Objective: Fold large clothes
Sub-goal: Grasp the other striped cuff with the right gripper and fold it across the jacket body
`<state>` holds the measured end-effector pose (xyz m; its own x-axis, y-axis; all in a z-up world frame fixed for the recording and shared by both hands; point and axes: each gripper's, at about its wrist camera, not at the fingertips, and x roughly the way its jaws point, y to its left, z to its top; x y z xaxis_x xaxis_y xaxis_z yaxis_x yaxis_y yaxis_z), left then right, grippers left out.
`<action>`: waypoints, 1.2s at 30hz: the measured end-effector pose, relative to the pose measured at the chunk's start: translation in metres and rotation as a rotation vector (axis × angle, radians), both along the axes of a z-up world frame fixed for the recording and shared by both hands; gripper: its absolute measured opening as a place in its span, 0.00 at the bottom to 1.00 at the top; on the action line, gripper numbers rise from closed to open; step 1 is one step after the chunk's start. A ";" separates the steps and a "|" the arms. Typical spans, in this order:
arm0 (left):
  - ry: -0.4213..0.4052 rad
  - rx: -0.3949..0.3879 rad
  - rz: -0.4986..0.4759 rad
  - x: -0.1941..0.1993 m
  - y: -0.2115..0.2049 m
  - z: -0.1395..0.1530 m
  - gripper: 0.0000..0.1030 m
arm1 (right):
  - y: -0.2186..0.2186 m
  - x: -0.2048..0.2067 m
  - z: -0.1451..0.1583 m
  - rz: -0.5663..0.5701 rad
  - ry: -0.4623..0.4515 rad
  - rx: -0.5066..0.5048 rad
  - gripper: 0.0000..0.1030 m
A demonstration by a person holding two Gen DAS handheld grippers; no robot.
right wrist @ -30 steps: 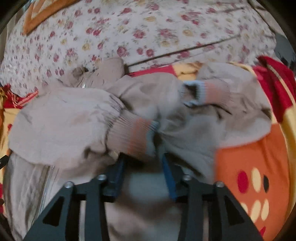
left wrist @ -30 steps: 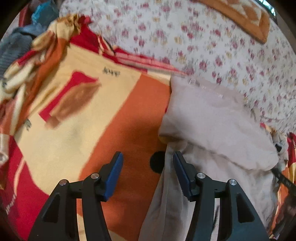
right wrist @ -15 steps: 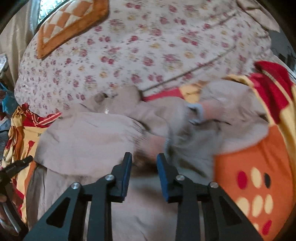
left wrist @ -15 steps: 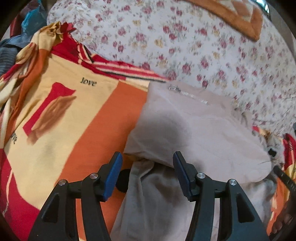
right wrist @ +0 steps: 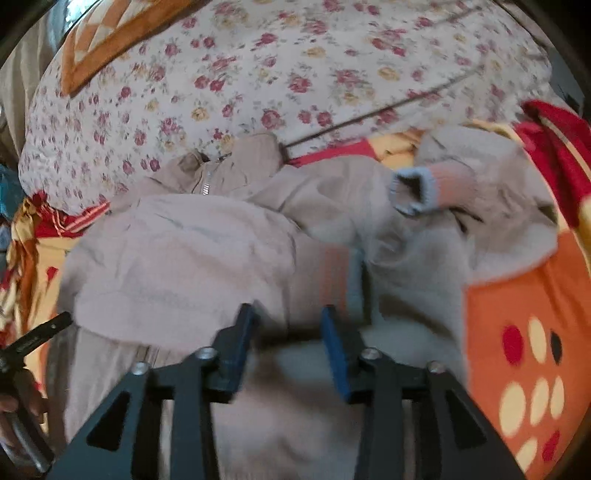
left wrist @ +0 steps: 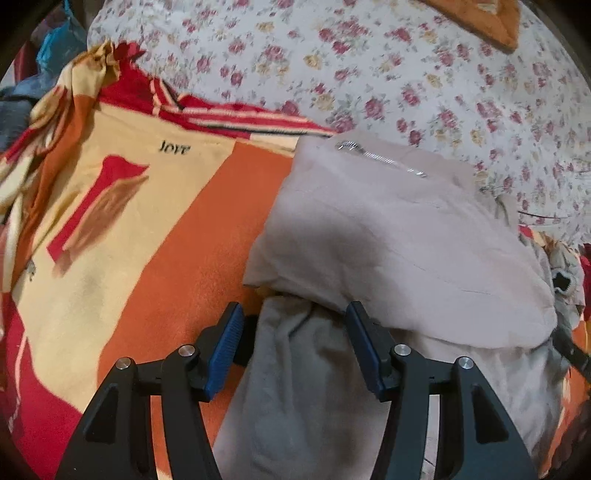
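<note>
1. Floral quilt across the far side of the bed, orange patchwork cushion on top.
2. Orange, red and cream blanket spread nearer, printed with dots on the right.
3. Beige zip jacket lying on the blanket, one panel folded over, striped cuff turned up.
4. Left hand-held gripper spread open astride the jacket's lower edge.
5. Right hand-held gripper parted, empty, over the jacket's middle.

left gripper: black frame | blue ribbed pads | silver screws | right gripper: same
</note>
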<state>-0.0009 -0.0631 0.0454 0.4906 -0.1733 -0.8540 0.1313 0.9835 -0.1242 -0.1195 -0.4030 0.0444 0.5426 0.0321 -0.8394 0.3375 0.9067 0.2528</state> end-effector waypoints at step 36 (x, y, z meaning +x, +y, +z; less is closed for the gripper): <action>-0.042 -0.125 -0.020 -0.040 0.046 -0.003 0.54 | -0.169 0.030 -0.035 -0.412 -0.210 0.372 0.11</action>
